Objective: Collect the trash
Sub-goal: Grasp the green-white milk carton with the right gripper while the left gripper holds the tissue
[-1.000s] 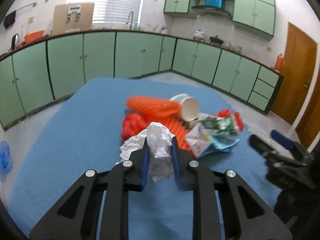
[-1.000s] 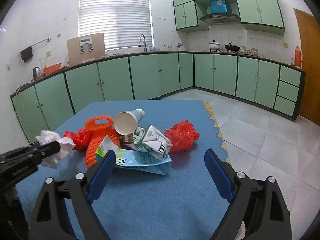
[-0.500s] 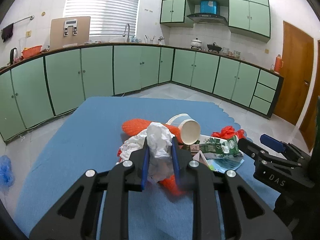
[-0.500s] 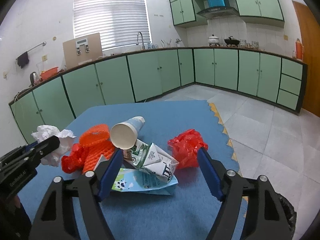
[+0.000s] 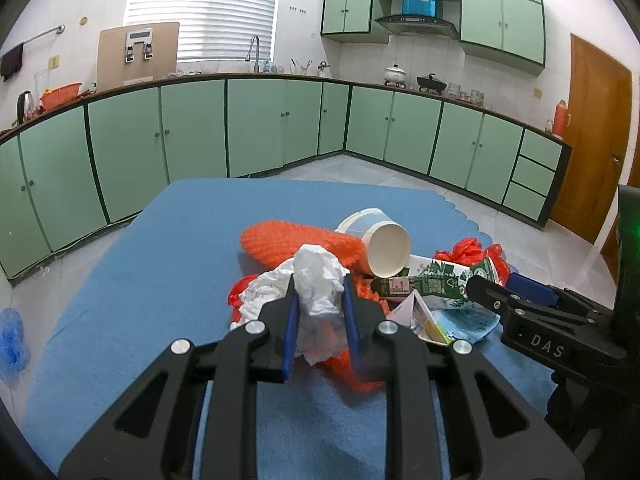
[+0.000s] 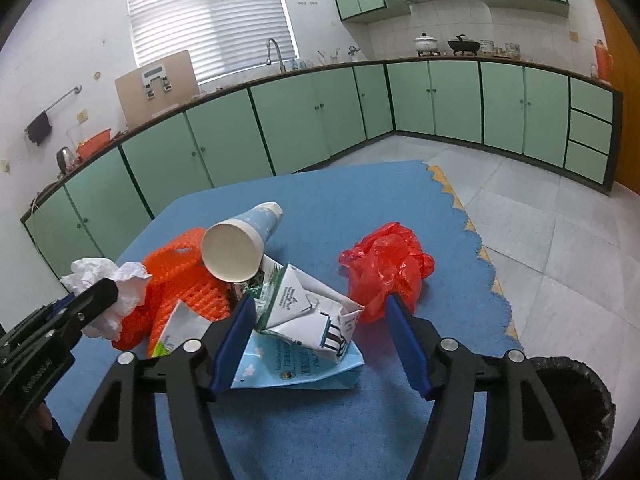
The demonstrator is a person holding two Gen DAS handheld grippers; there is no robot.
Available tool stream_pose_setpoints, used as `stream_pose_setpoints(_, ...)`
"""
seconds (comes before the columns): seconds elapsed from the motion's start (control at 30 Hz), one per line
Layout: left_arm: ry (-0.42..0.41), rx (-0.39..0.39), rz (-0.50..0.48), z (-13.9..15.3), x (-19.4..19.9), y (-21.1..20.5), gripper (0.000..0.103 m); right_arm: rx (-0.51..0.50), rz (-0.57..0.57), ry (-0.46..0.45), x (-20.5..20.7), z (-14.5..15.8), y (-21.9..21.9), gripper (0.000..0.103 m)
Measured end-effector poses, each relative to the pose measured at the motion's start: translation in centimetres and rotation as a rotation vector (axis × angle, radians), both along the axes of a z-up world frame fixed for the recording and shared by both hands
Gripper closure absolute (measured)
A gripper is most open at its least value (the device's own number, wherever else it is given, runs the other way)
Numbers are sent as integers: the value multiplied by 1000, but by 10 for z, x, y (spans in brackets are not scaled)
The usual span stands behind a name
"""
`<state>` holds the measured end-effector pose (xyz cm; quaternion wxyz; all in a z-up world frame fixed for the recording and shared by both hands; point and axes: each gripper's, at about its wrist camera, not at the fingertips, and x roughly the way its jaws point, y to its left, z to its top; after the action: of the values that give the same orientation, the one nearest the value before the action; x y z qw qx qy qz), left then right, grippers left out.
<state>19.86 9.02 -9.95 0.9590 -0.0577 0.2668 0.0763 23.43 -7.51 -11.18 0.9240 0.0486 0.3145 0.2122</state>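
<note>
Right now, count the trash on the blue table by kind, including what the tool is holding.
Paper cup: 1
Crumpled tissue, held in the left tool: 1
Orange net: 1
Red plastic bags: 2
Cartons: 2
Total: 7

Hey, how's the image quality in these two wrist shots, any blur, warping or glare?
Left wrist view: sharp, strong fisheye bending the cabinets, dark corner vignette, window blinds blown bright. Right wrist view: equally sharp and warped, tilted horizon, soft shadow under the milk carton, no glare on the blue mat.
</note>
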Motion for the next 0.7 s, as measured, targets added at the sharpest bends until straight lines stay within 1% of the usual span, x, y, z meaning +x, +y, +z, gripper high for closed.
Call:
stream_pose_setpoints(0.23, 20, -9, 2, -7, 4, 1, 84, 9, 34, 25, 6, -1, 6, 39)
stream_pose_setpoints(0.33, 27, -10, 3, -8, 5, 1, 83, 29, 56, 42, 8, -1, 9, 52)
stream_pose_setpoints(0.4, 29, -11, 5, -8, 5, 2, 83, 29, 62, 38, 8, -1, 8, 58)
stream_pose_setpoints(0.5, 29, -14, 9, -8, 4, 3, 83, 41, 69, 37, 4, 2, 5, 64)
stream_pose_setpoints(0.6, 29, -21, 12, -8, 3, 4, 83, 42, 80, 35, -4, 5, 1, 66)
stream_pose_setpoints(0.7, 28, -24, 10, -8, 0, 3, 83, 49, 92, 52, -16, 6, -1, 68)
